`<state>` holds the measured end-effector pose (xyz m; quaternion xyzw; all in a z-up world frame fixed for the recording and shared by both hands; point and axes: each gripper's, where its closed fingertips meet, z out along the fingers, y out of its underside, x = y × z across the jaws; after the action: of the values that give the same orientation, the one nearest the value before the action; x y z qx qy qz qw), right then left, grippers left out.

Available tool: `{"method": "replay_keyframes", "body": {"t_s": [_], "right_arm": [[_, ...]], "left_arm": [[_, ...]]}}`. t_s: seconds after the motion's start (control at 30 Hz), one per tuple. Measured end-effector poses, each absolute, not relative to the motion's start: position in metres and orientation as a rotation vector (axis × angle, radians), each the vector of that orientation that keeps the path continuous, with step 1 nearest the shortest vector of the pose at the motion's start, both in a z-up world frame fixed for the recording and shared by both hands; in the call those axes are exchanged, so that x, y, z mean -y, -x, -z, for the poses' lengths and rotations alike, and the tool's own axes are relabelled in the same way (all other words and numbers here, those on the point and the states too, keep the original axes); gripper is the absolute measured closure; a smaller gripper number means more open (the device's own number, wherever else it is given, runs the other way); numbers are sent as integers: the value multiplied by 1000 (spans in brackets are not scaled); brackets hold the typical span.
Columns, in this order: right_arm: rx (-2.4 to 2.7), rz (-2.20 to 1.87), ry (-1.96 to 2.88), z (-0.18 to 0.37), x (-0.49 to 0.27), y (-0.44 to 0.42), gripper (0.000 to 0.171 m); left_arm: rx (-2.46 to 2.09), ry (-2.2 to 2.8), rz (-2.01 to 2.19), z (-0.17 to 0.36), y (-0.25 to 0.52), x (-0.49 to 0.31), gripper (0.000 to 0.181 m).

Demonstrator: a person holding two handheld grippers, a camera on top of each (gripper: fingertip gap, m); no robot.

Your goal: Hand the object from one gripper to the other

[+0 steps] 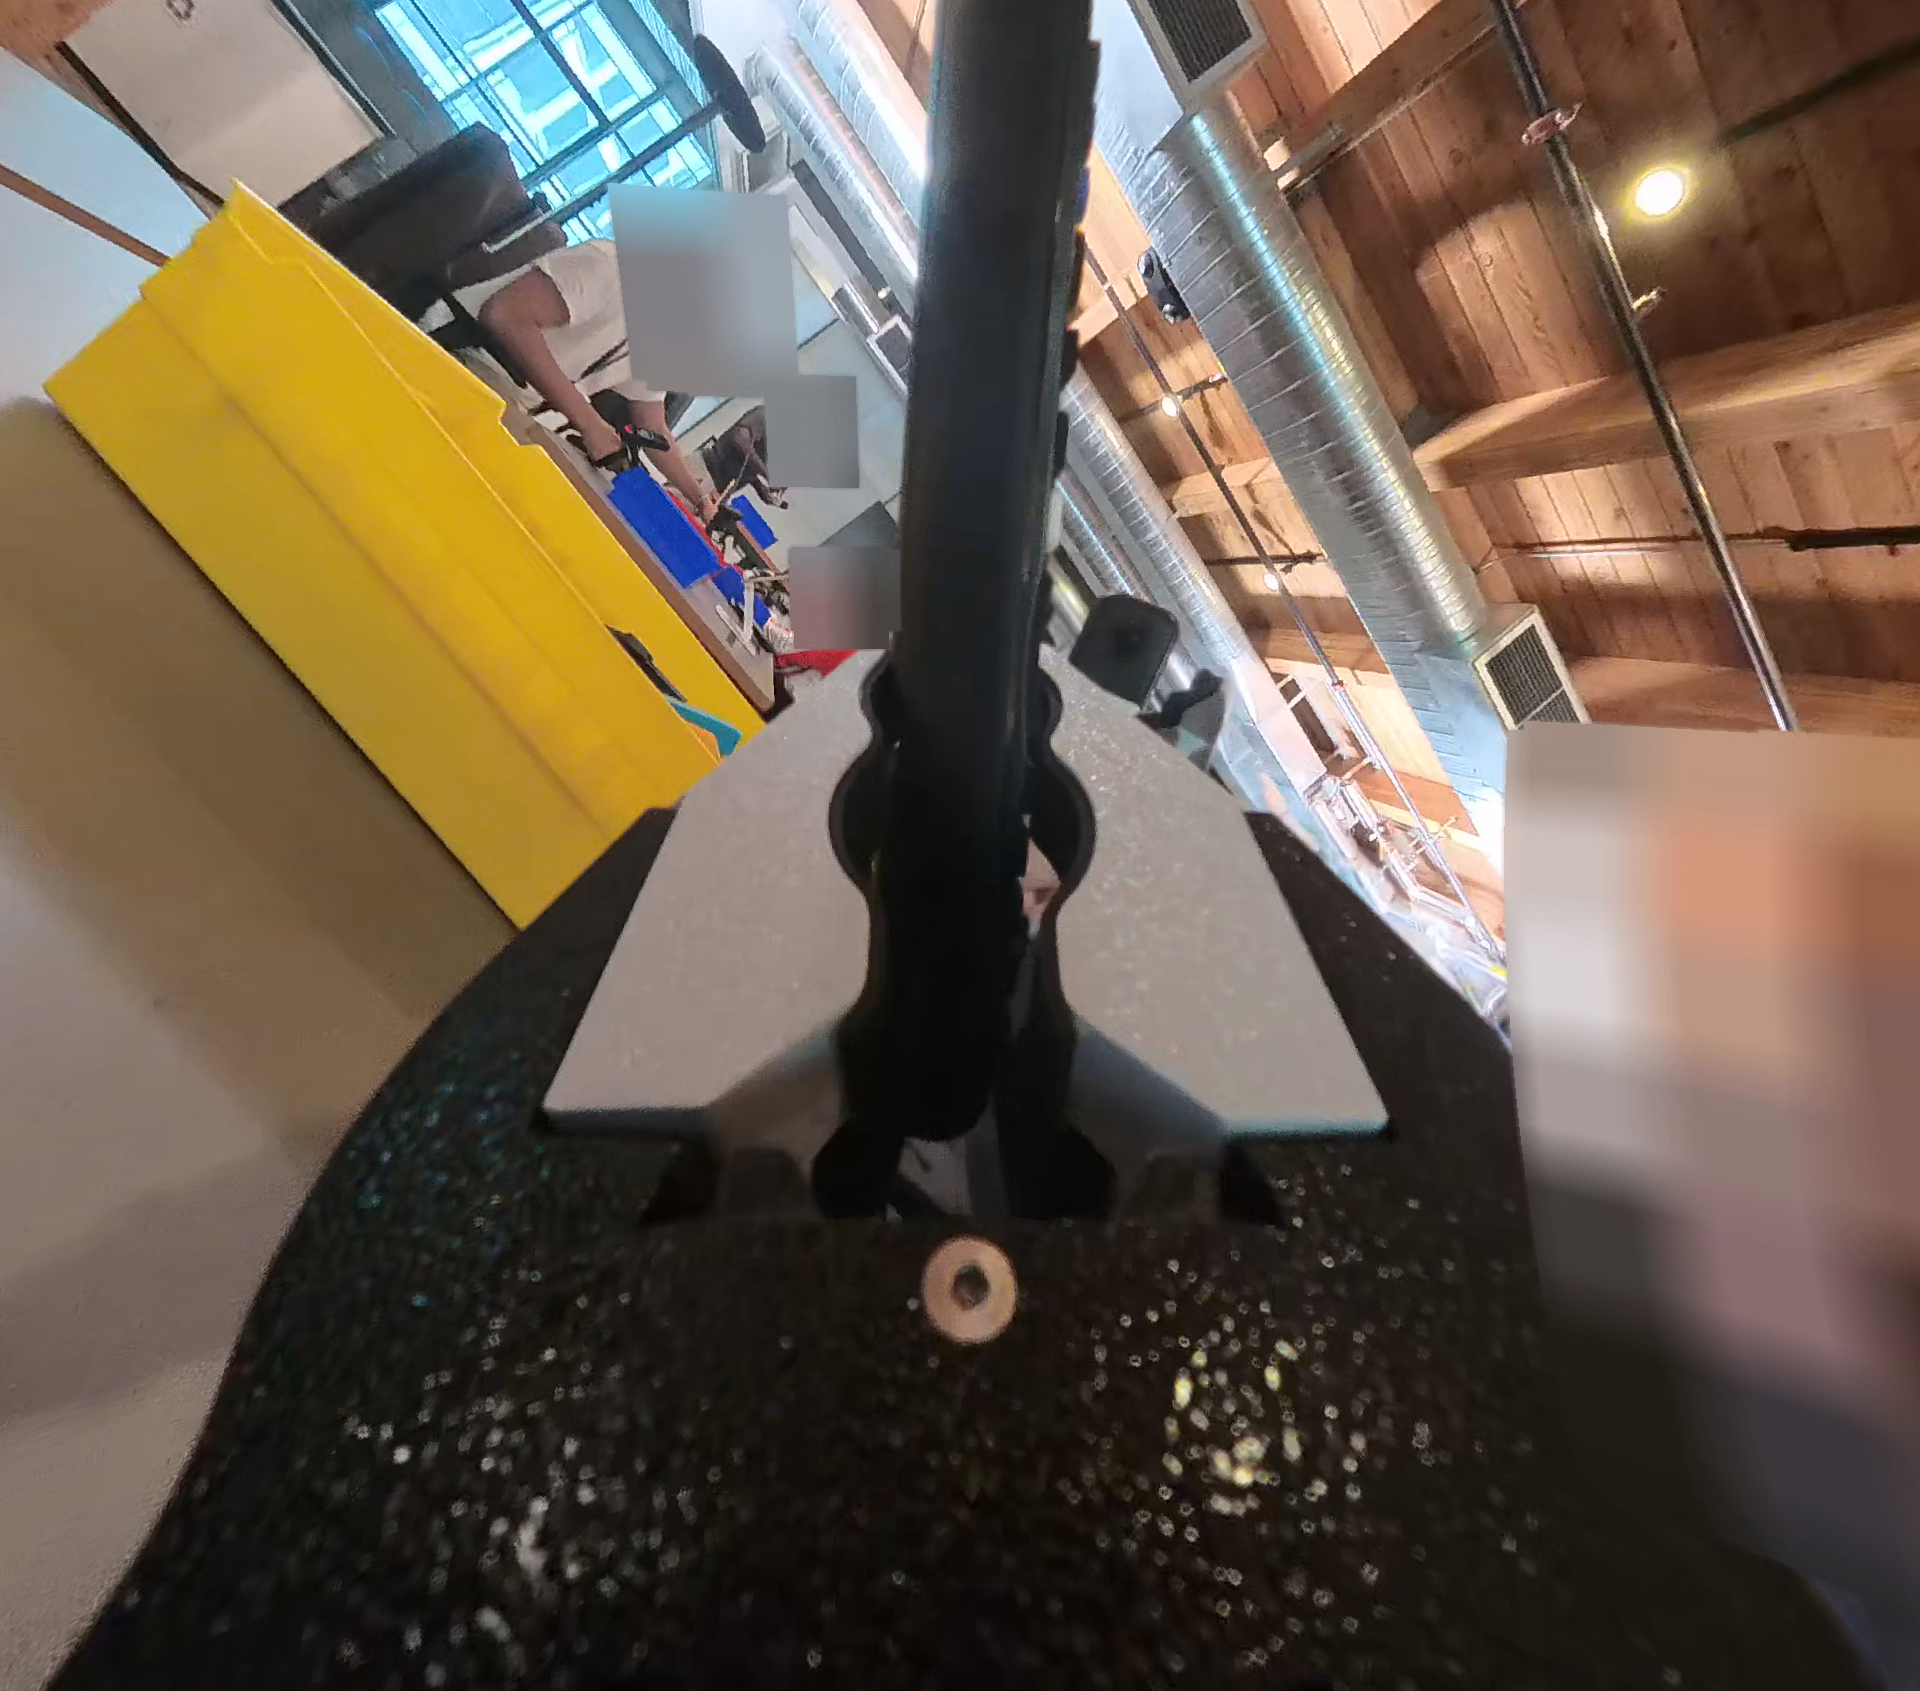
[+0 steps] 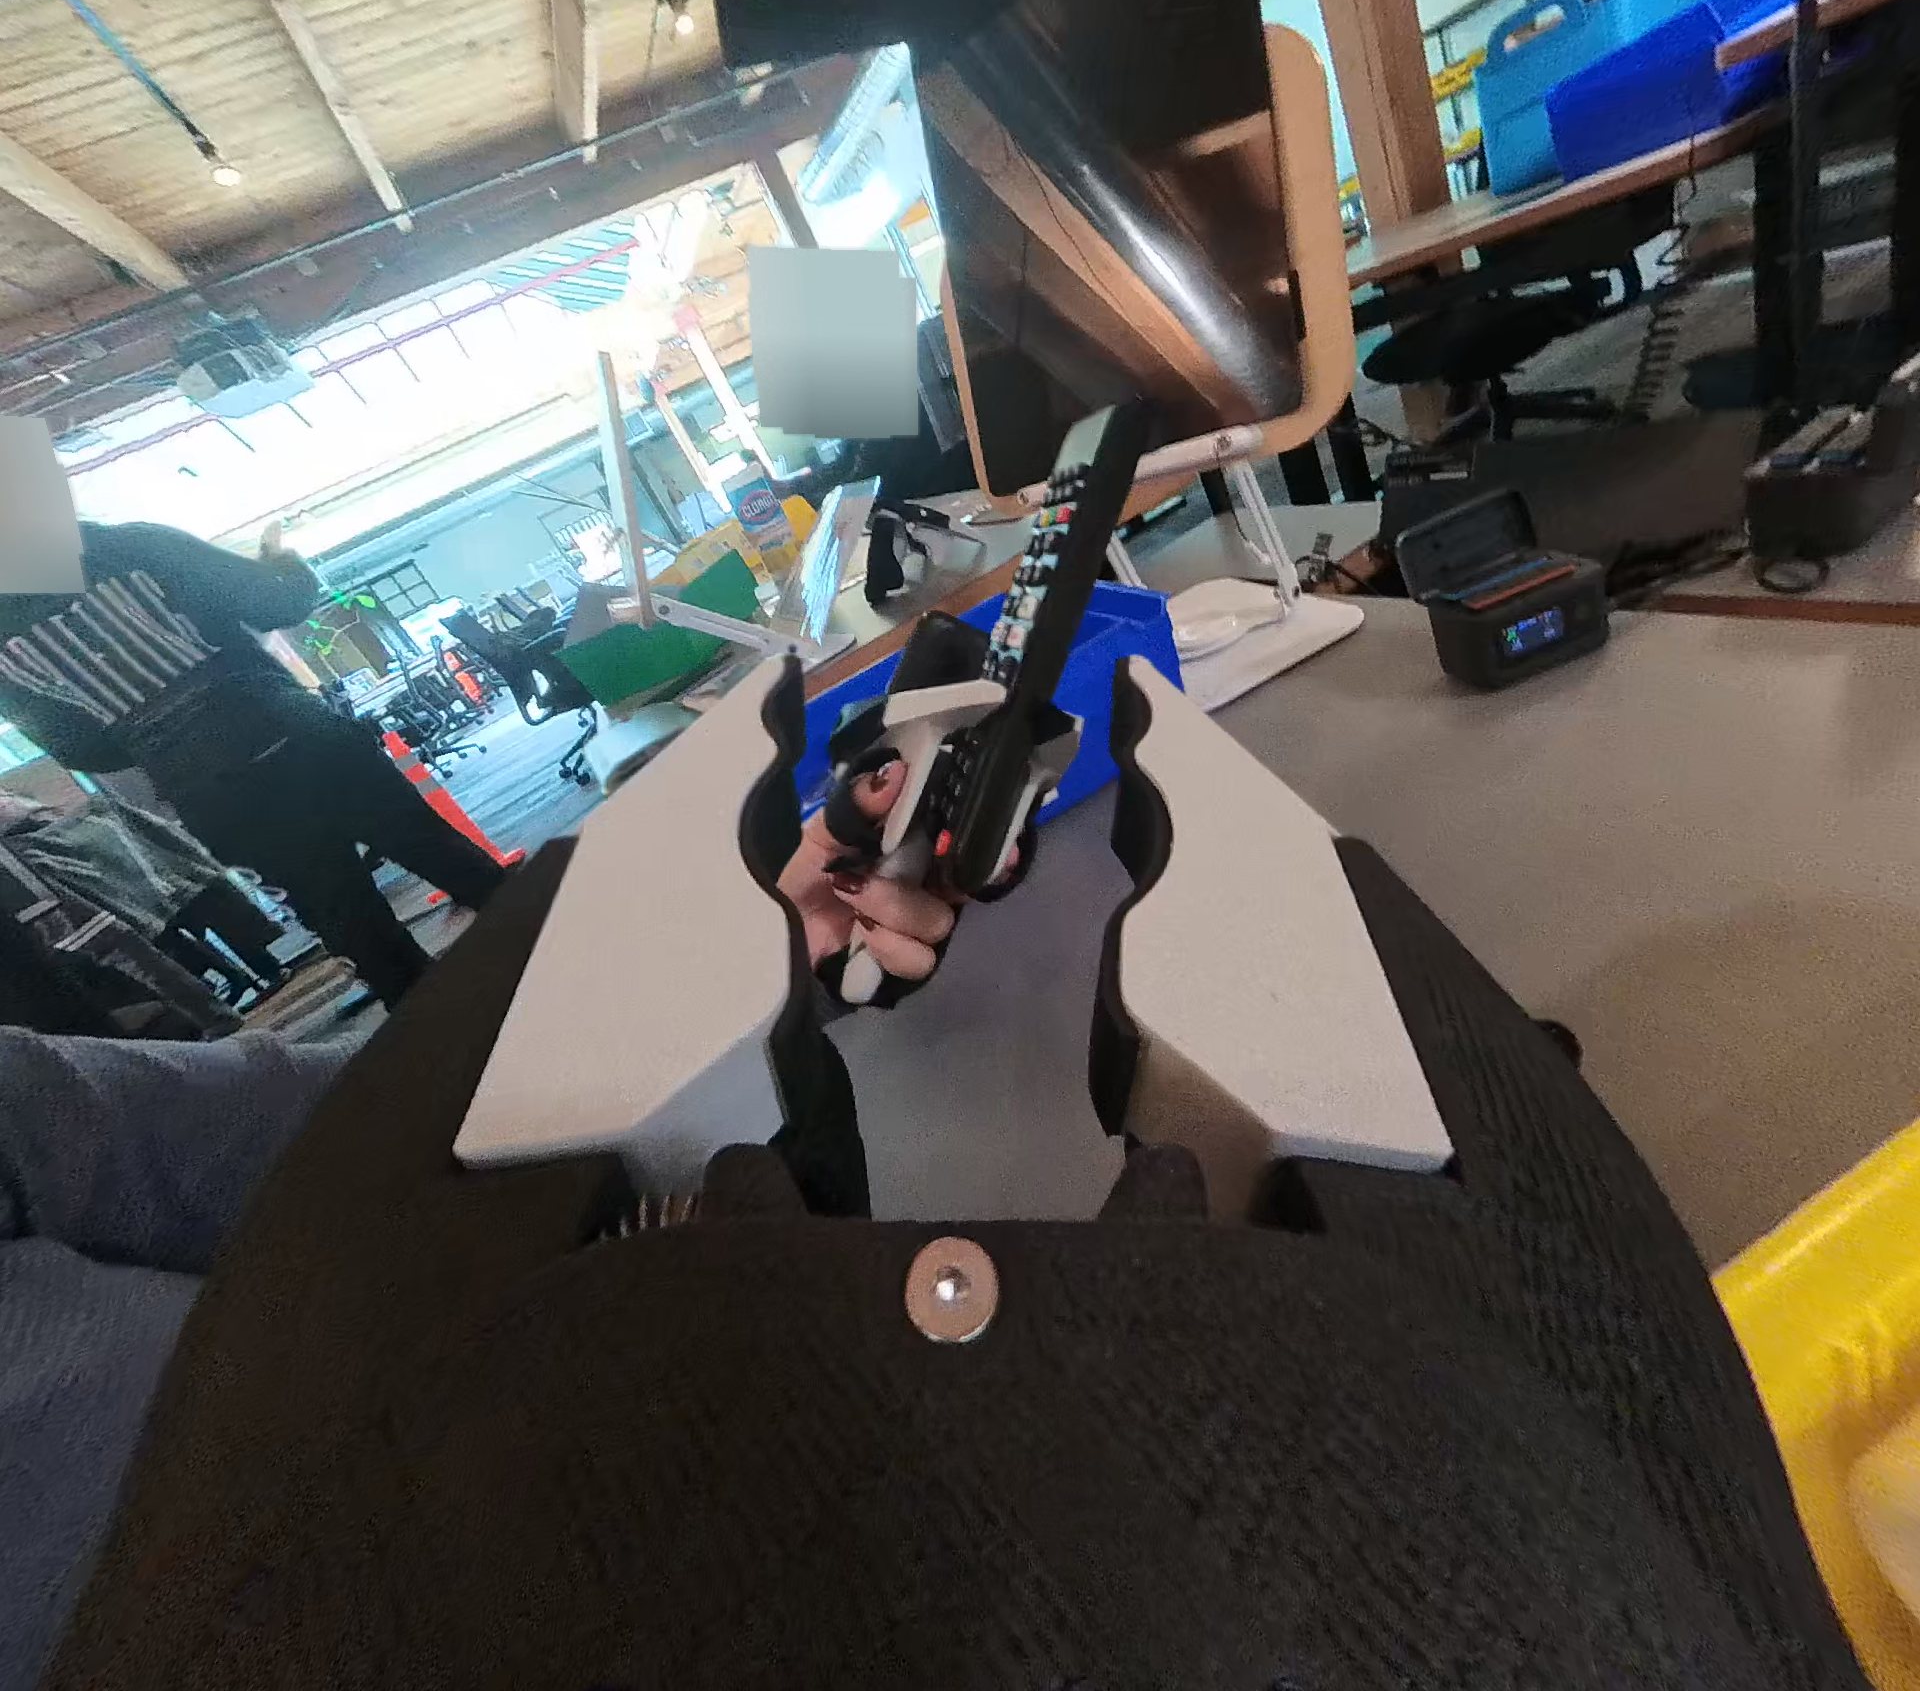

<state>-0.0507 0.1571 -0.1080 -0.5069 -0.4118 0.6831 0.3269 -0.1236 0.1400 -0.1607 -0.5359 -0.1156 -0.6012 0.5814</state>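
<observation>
Left tool (image 1: 961, 810) clamps remote (image 1: 997, 291); right tool (image 2: 951, 820) gapes empty, its view alone showing remote's buttons.

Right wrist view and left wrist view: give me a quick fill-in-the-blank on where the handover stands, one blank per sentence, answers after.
1. The black remote control is clamped in the ____ gripper.
2. The right gripper has its jaws ____, with nothing between them.
3. In the right wrist view, the remote control's button face is turned toward the ____ of the picture.
4. The bin beside the left gripper is ____ in colour.

Missing words: left; open; left; yellow
</observation>
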Motion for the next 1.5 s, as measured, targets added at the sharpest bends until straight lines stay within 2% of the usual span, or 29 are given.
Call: {"method": "replay_keyframes", "body": {"t_s": [0.2,0.37,0.5,0.53,0.57,0.67,0.7,0.77,0.83,0.97,1.23,1.4,1.5], "right_arm": [[1154,-1815,1431,133,-148,65,102],[1219,-1823,1417,136,-133,68,103],[1271,-1819,1409,140,-125,69,118],[1275,-1830,1395,138,-123,69,127],[1292,-1847,1369,136,-119,67,144],[1291,-1859,1334,132,-118,65,149],[1285,-1847,1320,130,-120,64,149],[1265,-1778,1297,127,-127,63,149],[1239,-1695,1267,122,-136,60,150],[1252,-1306,1149,117,-153,56,149],[1265,-14,407,107,-151,52,149],[1105,483,-1,105,-135,51,149],[1073,562,-97,111,-130,52,149]], "left_arm": [[50,1386,1379,160,89,-132,161],[-199,1537,1324,171,48,-122,161],[-345,1602,1280,179,24,-115,161],[-372,1617,1265,181,20,-113,161],[-390,1636,1244,183,18,-113,161],[-364,1640,1215,179,19,-115,159],[-351,1637,1202,177,21,-117,156],[-315,1644,1167,173,28,-120,121],[-286,1645,1085,171,41,-124,110],[-258,1642,986,162,60,-125,101],[-218,1585,1108,137,60,-112,90],[-193,1563,1252,128,50,-105,82],[-194,1601,1282,134,40,-106,83]]}}
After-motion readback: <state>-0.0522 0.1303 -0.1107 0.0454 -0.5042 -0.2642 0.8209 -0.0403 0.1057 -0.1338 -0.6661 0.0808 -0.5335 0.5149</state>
